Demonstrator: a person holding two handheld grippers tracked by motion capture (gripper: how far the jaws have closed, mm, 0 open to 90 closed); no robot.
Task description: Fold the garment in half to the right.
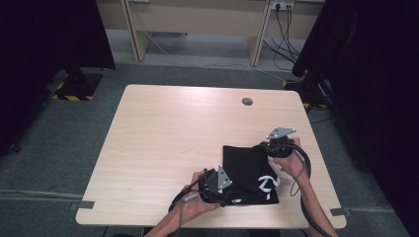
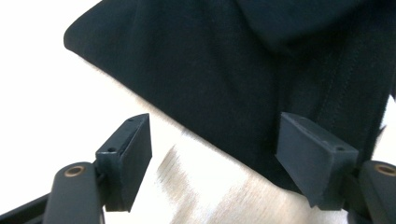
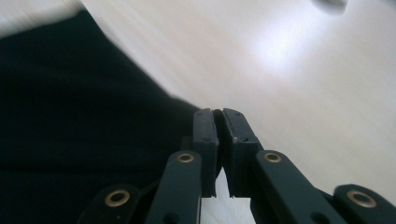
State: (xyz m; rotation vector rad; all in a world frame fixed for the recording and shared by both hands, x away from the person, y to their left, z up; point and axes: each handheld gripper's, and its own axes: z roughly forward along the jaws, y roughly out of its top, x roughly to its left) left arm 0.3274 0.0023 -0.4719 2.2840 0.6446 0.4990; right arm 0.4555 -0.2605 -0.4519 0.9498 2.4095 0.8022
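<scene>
- Right hand-held gripper [image 3: 219,140]: jaws pressed together at the black garment's [image 1: 249,170] far corner; whether cloth is pinched, can't tell.
- Left hand-held gripper [image 2: 212,154]: jaws wide apart, the garment's near edge between them, unpressed.
- Garment lies folded on the table's [image 1: 173,133] near right part.

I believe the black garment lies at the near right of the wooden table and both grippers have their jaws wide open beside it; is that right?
Not quite: only the left gripper has its jaws open, at the edge of the black garment. The right gripper has its jaws shut, as the right gripper view shows; whether cloth is pinched between them I cannot tell. The garment does lie at the near right of the wooden table.
</scene>
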